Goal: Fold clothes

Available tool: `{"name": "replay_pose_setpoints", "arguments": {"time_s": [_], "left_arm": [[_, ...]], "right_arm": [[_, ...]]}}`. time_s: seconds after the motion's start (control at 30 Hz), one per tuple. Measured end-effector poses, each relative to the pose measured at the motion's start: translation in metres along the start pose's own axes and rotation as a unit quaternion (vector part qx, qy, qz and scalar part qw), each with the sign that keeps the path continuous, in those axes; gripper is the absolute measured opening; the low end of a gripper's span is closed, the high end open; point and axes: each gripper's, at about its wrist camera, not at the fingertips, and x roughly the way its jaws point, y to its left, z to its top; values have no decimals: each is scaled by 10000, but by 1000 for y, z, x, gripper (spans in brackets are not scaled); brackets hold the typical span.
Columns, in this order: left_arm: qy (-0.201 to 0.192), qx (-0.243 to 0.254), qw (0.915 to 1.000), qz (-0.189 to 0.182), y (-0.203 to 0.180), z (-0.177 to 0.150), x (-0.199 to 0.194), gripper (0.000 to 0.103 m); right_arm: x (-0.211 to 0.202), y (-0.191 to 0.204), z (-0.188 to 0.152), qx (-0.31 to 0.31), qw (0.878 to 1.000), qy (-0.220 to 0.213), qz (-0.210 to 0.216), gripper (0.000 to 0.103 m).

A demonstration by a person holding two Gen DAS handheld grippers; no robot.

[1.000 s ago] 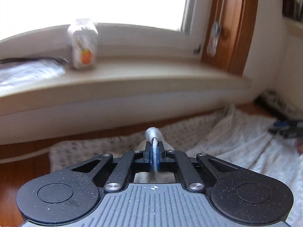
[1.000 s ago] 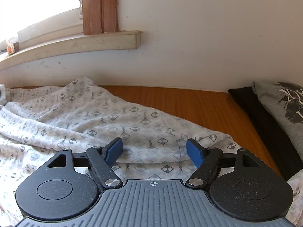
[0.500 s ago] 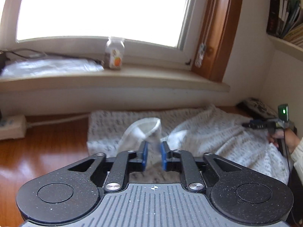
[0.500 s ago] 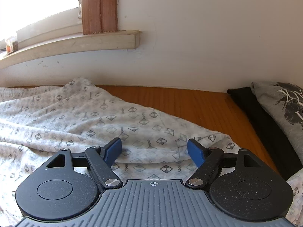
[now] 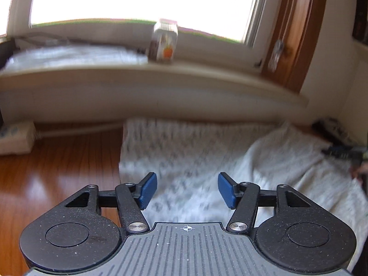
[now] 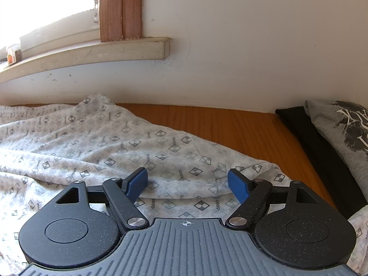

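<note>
Left gripper [image 5: 187, 189]: jaws apart, just been opening, nothing pinched between the blue pads [image 5: 147, 189]. Under and beyond them, the patterned garment [image 5: 184, 161], pale with small grey diamond motifs, spread flat on the wooden tabletop [image 5: 57, 161]. Left edge of the cloth near the left pad; bare wood further left. Long axis across the view, running rightwards to a raised fold and the other gripper, seen small at the far right edge. View blurred, so print detail unclear here.

Right gripper [image 6: 187, 184]: jaws wide, empty, hovering over a wrinkled edge of the same garment [image 6: 103, 142], with a fold of cloth lying between the pads but not clamped. Cloth stretching away to the left, one corner peaking toward the wall [image 6: 230, 46].

Further out: windowsill [image 5: 138, 76] with a small jar [image 5: 164, 42]; power strip [image 5: 16, 138] at left; dark cloth [image 6: 317, 151] and grey printed shirt [image 6: 340, 128] at right, apart from the garment.
</note>
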Motion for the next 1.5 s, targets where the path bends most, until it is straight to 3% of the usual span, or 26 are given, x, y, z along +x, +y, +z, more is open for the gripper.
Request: {"name": "replay_pose_setpoints", "arguments": {"time_s": [0.1, 0.2, 0.27, 0.43, 0.5, 0.63, 0.73, 0.8, 0.9, 1.03, 1.1, 1.13, 1.2, 1.33, 1.5], "left_arm": [[146, 52, 9999, 59, 4, -12, 5, 63], [175, 208, 9996, 6, 2, -18, 1, 56], [205, 364, 9991, -71, -1, -20, -2, 47], [204, 710, 9969, -262, -11, -20, -5, 7], [-23, 862, 9961, -176, -15, -15, -10, 6], [-698, 567, 9958, -182, -5, 23, -31, 5], [-919, 433, 9947, -166, 4, 56, -33, 5], [-716, 406, 9966, -13, 12, 71, -13, 6], [-283, 428, 9967, 622, 21, 73, 26, 16], [-166, 385, 9971, 631, 23, 58, 40, 16], [-166, 455, 9975, 507, 15, 52, 36, 20], [-188, 570, 9971, 466, 8, 49, 33, 29], [-223, 754, 9965, 300, -12, 44, 28, 36], [-170, 1088, 9939, -46, -50, 37, 29, 38], [-15, 1464, 9888, -307, -84, 28, 57, 38]], "right_arm": [[0, 0, 0, 1, 10000, -1, -2, 76], [0, 0, 0, 0, 10000, -2, -5, 76], [0, 0, 0, -2, 10000, -3, -2, 76], [1, 0, 0, -2, 10000, -3, -10, 76], [1, 0, 0, 2, 10000, -3, -12, 76], [1, 0, -1, 9, 10000, -2, -14, 77], [0, 0, 0, 6, 10000, -2, -23, 77], [0, 0, 0, 8, 10000, -1, -24, 77], [-1, 1, -1, 10, 10000, -5, -37, 77], [-1, 2, -1, -8, 10000, -4, -73, 77], [-2, 2, -1, -7, 10000, -2, -73, 77], [-2, 2, 0, -5, 10000, 0, -72, 77], [-1, 2, 0, 0, 10000, 4, -67, 77], [-1, 2, 0, 0, 10000, 8, -68, 77], [-2, 2, 0, -11, 10000, 15, -92, 78]]}}
